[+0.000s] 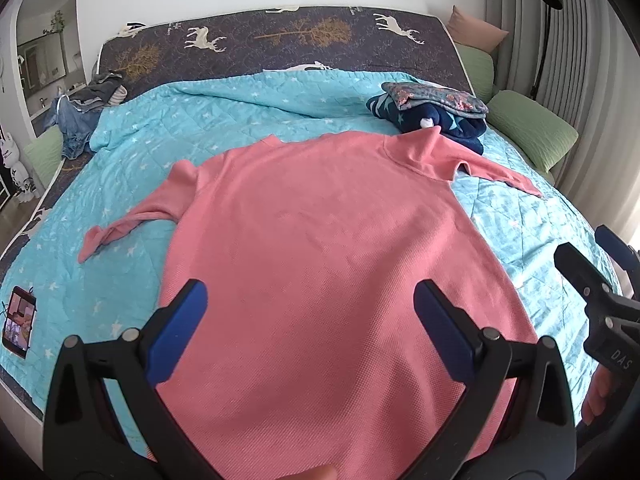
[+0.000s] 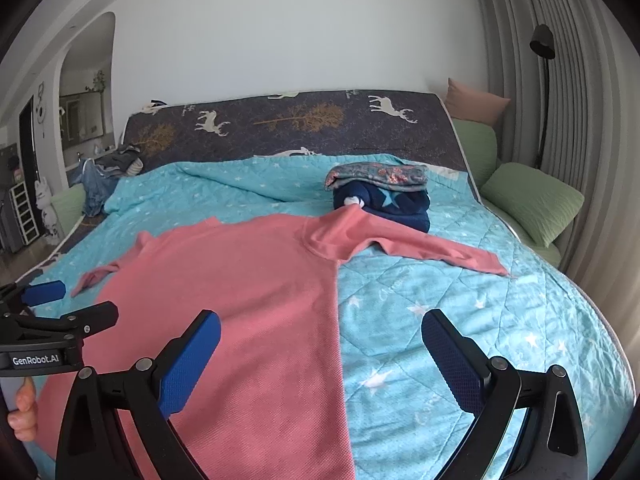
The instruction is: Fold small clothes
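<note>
the pink sweater lies spread flat on the turquoise quilt, hem toward me at the near edge of the bed, collar pointing away toward the headboard edge. its long axis runs from me straight up the bed; the sleeves branch off crosswise, the left sleeve bunched and twisted toward the left edge, the right sleeve stretched out toward the right edge.

my left gripper hangs over the middle of the lower body panel, jaws wide apart and holding nothing. my right gripper is just as wide and just as empty, straddling the sweater's right side seam, with one finger over pink cloth and the other over bare quilt. so i judge the right gripper is nearer the right sleeve and side edge, the left nearer the left sleeve, and a first fold would want each taking its own side.

the hem itself is cut off below both views, so i cannot tell how straight it lies. the collar tip touches or overlaps the stack of folded clothes near the far right corner; which, i can't make out. a phone lies by the near left edge, and a heap of unfolded clothes sits at the far left corner.
</note>
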Demonstrator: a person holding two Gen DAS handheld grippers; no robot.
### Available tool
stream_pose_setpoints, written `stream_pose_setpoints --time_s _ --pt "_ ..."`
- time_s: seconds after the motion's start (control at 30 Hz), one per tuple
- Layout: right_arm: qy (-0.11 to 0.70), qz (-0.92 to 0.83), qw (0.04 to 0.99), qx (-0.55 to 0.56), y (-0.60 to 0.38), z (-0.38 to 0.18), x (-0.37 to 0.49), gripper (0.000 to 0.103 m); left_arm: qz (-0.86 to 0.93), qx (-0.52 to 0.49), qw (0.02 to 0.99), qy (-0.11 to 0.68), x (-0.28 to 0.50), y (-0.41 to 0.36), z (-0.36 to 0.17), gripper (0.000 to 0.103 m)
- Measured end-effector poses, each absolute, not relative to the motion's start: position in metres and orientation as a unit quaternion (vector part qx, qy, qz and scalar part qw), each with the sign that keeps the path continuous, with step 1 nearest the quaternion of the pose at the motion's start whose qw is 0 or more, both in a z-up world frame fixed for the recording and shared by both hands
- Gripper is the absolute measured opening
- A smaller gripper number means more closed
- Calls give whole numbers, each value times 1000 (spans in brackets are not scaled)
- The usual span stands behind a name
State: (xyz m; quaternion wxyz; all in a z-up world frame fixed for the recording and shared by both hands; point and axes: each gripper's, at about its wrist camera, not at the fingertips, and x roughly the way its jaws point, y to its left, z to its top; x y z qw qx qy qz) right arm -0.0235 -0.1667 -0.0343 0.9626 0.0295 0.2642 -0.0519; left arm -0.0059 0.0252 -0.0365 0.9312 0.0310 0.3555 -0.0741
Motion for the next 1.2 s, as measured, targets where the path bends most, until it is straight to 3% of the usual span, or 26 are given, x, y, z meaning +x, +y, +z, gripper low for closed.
stream_pose_setpoints --time_s 1.2 --pt "286 -53 956 40 -165 -36 -14 102 -87 16 930 357 2 41 -47 102"
